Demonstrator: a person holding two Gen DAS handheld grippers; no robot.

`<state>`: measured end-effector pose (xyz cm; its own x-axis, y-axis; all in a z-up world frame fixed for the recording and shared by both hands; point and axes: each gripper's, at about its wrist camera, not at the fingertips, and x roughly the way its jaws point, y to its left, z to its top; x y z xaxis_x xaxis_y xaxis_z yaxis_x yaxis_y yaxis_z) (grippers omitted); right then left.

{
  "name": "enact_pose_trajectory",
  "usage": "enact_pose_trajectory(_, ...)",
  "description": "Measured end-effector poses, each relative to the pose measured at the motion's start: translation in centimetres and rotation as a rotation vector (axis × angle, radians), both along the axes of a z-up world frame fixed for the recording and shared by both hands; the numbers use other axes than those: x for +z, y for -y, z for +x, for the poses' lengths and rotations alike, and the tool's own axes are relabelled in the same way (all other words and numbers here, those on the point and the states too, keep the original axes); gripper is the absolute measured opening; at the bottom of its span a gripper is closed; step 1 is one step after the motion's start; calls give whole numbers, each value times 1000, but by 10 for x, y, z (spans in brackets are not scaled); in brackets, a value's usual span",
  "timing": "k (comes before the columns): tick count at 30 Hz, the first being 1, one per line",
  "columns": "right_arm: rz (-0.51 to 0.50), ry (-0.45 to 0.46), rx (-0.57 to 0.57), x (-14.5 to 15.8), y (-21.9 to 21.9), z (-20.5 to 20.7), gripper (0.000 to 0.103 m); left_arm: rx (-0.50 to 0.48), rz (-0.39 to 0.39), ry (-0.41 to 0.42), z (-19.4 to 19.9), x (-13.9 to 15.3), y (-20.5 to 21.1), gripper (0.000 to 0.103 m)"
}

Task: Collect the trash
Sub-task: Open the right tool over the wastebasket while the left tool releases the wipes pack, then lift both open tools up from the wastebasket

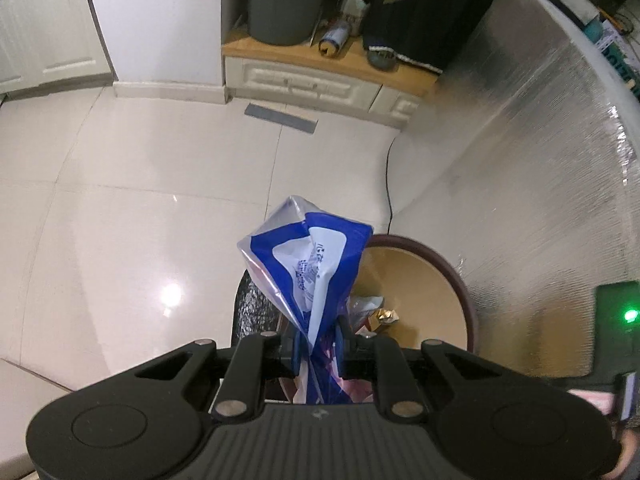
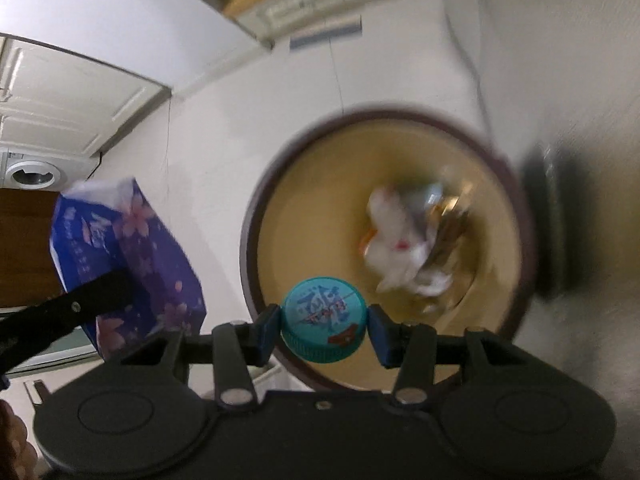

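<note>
Right tongs (image 2: 323,326) pinching teal cap (image 2: 323,319); left tongs (image 1: 318,350) clamped on blue wrapper (image 1: 308,256).

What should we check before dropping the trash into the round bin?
1. Right gripper pinches the teal cap between its pads: ok.
2. Cap sits over the bin opening: ok, just inside the near rim.
3. Left gripper is shut on the blue wrapper: ok.
4. Wrapper is over the bin: cannot tell; it appears beside the rim.
5. Bin has room: ok, only a little trash at the bottom.
6. Bin is lined with a bag: cannot tell.
</note>
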<state>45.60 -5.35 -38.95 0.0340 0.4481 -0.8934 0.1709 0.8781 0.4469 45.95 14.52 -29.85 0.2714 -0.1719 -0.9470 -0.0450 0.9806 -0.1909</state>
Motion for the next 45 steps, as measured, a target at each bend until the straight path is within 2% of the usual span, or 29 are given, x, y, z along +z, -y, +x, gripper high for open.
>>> enact_pose_trajectory(3, 2, -50, 17, -21, -6, -4, 55, 7, -9, -27, 0, -12, 2, 17)
enact_pose_trajectory(5, 6, -72, 11, -28, -4, -2, 67, 11, -20, -45, 1, -18, 4, 17)
enact_pose_trajectory(6, 3, -76, 7, -29, -2, -2, 69, 15, -26, -55, 0, -20, 5, 17)
enact_pose_trajectory(9, -33, -61, -7, -23, 12, -6, 70, 44, -54, -86, 0, -31, 8, 17)
enact_pose_trajectory(18, -161, 83, -103, 13, 60, 5, 70, 216, -201, -188, -9, -75, 29, 17)
enact_pose_trajectory(21, -169, 105, -120, 20, 69, 7, 70, 219, -146, -176, -8, -84, 36, 25)
enact_pose_trajectory(22, -170, 108, -119, 22, 70, 6, 70, 200, -124, -181, -7, -87, 39, 39)
enact_pose_trajectory(23, -173, 113, -115, 23, 71, 6, 70, 184, -113, -198, -6, -91, 41, 58)
enact_pose_trajectory(25, -177, 117, -107, 23, 71, 6, 70, 169, -111, -228, -4, -96, 42, 74)
enact_pose_trajectory(34, -188, 103, -93, 15, 66, 1, 70, 89, -47, -255, -9, -102, 42, 74)
enact_pose_trajectory(39, -210, 116, -59, 14, 60, -4, 70, 73, -26, -258, -11, -105, 38, 81)
enact_pose_trajectory(41, -222, 128, -40, 16, 56, -5, 71, 66, -18, -253, -14, -103, 35, 87)
enact_pose_trajectory(45, -240, 155, -19, 23, 51, -8, 82, 41, -12, -241, -17, -98, 31, 97)
